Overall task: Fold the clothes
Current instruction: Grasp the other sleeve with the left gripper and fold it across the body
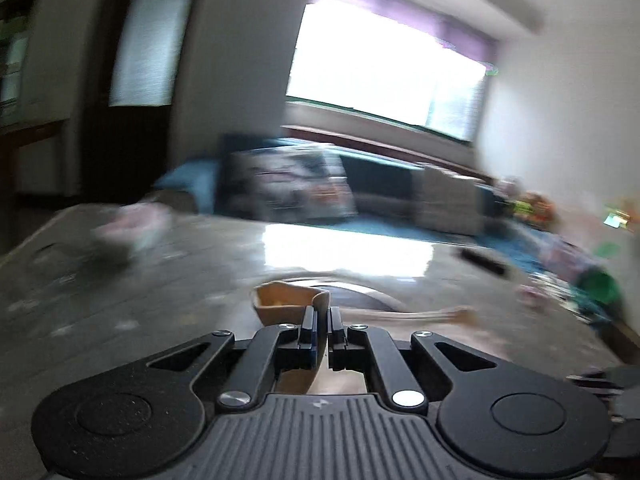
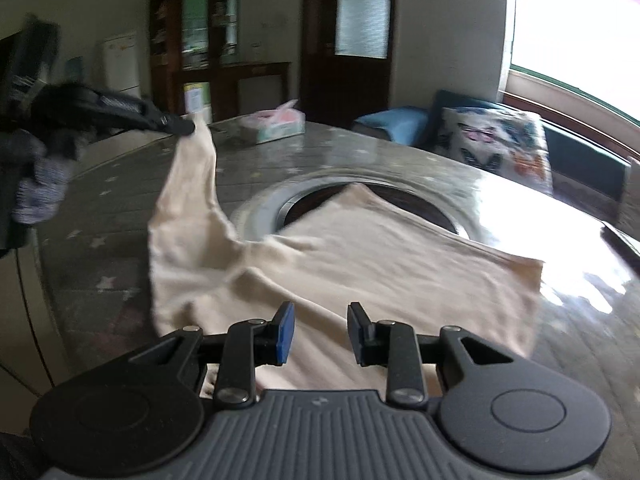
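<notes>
Nearest to me, right gripper (image 2: 321,332) is hovering low over the near edge of the cream garment (image 2: 360,264), its fingers standing well apart with nothing between them; I am keeping it free, I judge, so it can take the near hem once the other side is ready. Just beyond those fingers the garment is lying mostly flat on the grey star-patterned table (image 2: 100,240), its far edge draping over the dark round inset (image 2: 400,200) in the table's middle.

Off to the left, the left gripper (image 2: 188,126) is pinching one corner of the garment, fingers closed tight on the cloth, and is holding it lifted above the table so a long tongue of fabric is hanging down from it. I read this as the start of a fold: raising that corner lets me carry it across the flat part. From the left wrist view the same clamp is showing, left gripper (image 1: 323,330) closed with a curl of cream cloth standing up between and beside its fingers, though the picture is blurring badly.

Farther back, a tissue pack (image 2: 276,124) is sitting near the table's far edge, well apart from the garment, and behind it a butterfly-print cushion (image 2: 492,148) is resting on a blue sofa (image 2: 392,124).
</notes>
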